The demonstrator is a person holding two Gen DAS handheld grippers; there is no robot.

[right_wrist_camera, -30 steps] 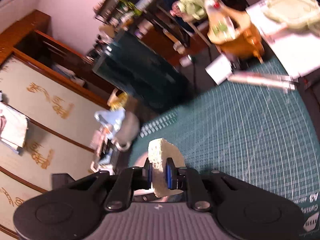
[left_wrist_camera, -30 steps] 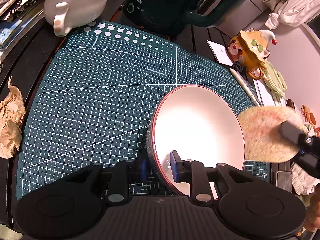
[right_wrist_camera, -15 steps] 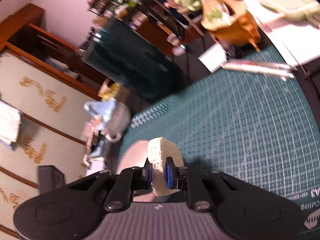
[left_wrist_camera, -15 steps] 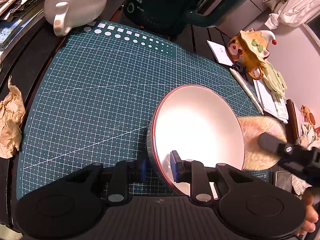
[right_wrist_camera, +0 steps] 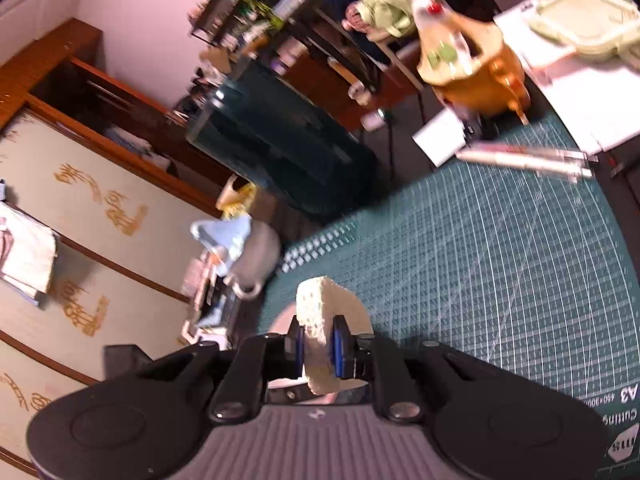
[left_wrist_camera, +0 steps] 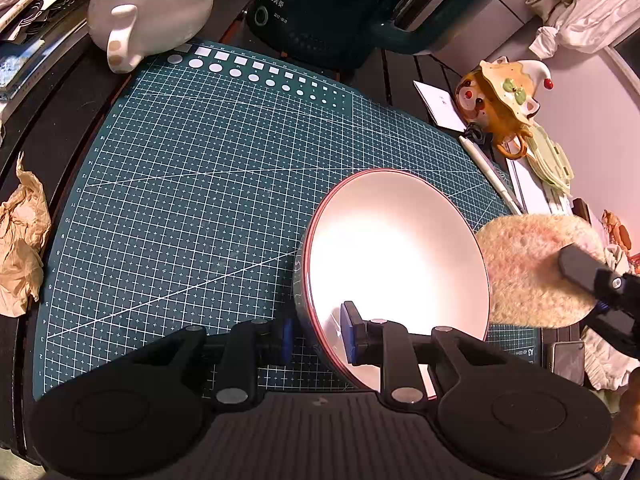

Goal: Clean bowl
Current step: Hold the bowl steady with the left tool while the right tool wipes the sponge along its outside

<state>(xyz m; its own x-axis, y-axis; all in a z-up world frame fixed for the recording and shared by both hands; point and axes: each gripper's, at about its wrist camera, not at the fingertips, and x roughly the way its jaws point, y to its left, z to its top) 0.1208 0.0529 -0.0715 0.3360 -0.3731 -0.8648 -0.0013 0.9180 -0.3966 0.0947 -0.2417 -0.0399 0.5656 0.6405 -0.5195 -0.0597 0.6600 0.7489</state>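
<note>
Clearly, the left hand-held gripper (left_wrist_camera: 316,338) pinches the round glossy bowl's (left_wrist_camera: 396,256) rim; the right hand-held gripper (right_wrist_camera: 317,346) clamps a porous, fuzzy round sponge (right_wrist_camera: 324,320).

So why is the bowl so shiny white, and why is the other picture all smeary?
Left wrist view: lamp glare washes out the inside of the bowl, and the fisheye lens bends the mat's grid. Right wrist view: the background is motion-blurred; only the sponge looks sharp.
</note>
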